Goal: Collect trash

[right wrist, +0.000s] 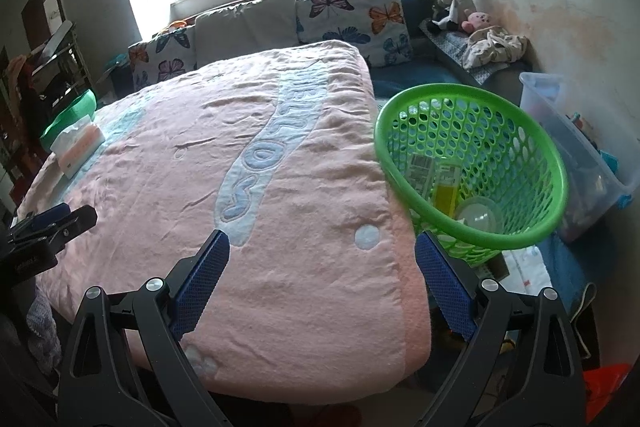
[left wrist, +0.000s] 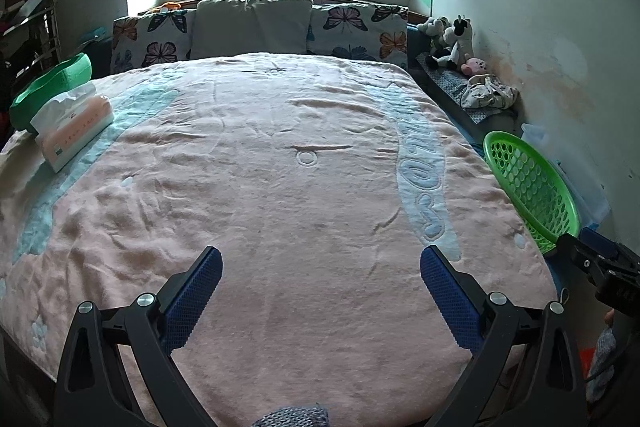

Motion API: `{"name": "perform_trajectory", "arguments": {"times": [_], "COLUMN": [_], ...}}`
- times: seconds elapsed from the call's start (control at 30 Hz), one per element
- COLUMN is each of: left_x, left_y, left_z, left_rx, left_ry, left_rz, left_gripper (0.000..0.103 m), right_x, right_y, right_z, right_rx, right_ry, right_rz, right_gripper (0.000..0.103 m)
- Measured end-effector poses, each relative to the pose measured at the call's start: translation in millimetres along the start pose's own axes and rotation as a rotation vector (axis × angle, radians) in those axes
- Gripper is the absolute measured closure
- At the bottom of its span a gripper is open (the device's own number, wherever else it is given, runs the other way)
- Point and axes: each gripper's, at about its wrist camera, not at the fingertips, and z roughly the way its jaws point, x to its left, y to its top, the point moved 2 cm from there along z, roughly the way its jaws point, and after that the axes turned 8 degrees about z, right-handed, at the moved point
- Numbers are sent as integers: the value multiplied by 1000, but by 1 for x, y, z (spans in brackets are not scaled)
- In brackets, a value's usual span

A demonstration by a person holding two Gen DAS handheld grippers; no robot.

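Observation:
A green perforated basket (right wrist: 516,163) stands tilted at the bed's right side, next to my right gripper; it also shows in the left wrist view (left wrist: 532,187). Inside it lie a barcoded packet (right wrist: 420,171), a yellow-liquid bottle (right wrist: 446,193) and a clear round lid (right wrist: 478,215). My left gripper (left wrist: 320,259) is open and empty over the pink blanket (left wrist: 260,167) near the foot of the bed. My right gripper (right wrist: 322,245) is open and empty over the blanket's right front corner. Each gripper shows at the edge of the other's view.
A tissue box (left wrist: 74,127) and a green bowl-like cushion (left wrist: 52,83) lie at the bed's left. Butterfly pillows (left wrist: 356,31) line the head. Plush toys (left wrist: 452,43) and a clear plastic bin (right wrist: 576,147) stand along the right wall.

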Motion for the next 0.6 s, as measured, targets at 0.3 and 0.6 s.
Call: {"name": "perform_trajectory", "arguments": {"times": [0.3,0.6], "left_x": [3,6], "left_y": [-2,-3], "left_z": [4,5], "left_rx": [13,17], "left_ry": [4,13], "left_rz": [-12,-21], "left_gripper": [7,7], "right_x": [1,2], "right_y": [0,0], "right_z": [2,4], "right_rx": [5,7], "right_ry": [3,5], "right_rz": [0,2], "right_gripper": [10,10]}}
